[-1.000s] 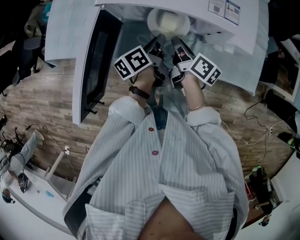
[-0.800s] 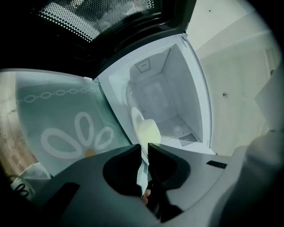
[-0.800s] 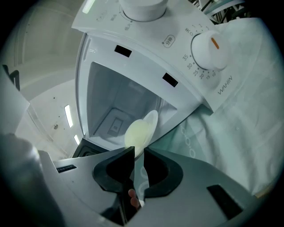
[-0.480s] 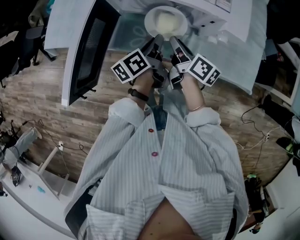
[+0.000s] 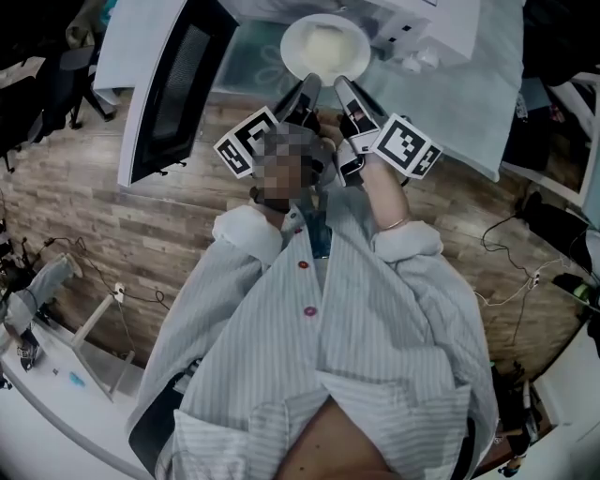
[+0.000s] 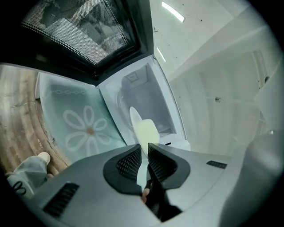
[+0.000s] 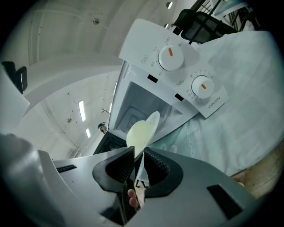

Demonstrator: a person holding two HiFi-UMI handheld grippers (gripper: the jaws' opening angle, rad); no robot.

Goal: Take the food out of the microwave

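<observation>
The plate (image 5: pixel 325 47) with its pale mound of food (image 5: pixel 326 39) hangs in the air just in front of the open microwave (image 5: pixel 412 23), above the flowered cloth (image 5: pixel 251 58). The door (image 5: pixel 173 89) is swung wide on the left. Both grippers hold the plate by its near rim, close beside each other. The left gripper (image 5: pixel 307 87) has its jaws closed on the rim's thin edge, and the left gripper view shows the ribbed pads clamped on the plate edge (image 6: pixel 134 119). The right gripper (image 5: pixel 343 86) pinches the rim just to the right in the same way, with the plate (image 7: pixel 153 119) standing edge-on between its pads. The plate looks stiff and smooth, so it should not bend, but a glazed rim is likely slippery under narrow pads. All the weight sits beyond the hold, on the far side, so the far edge will tend to dip. The food looks soft and loose on the surface; it could slide if the plate tips. The plate may also be hot, though no view shows that. The rim is the only place to take hold, and a deep bite on it looks best. Grips set a little further apart would probably resist rolling to the left or right better. It should be carried level and without haste.
</observation>
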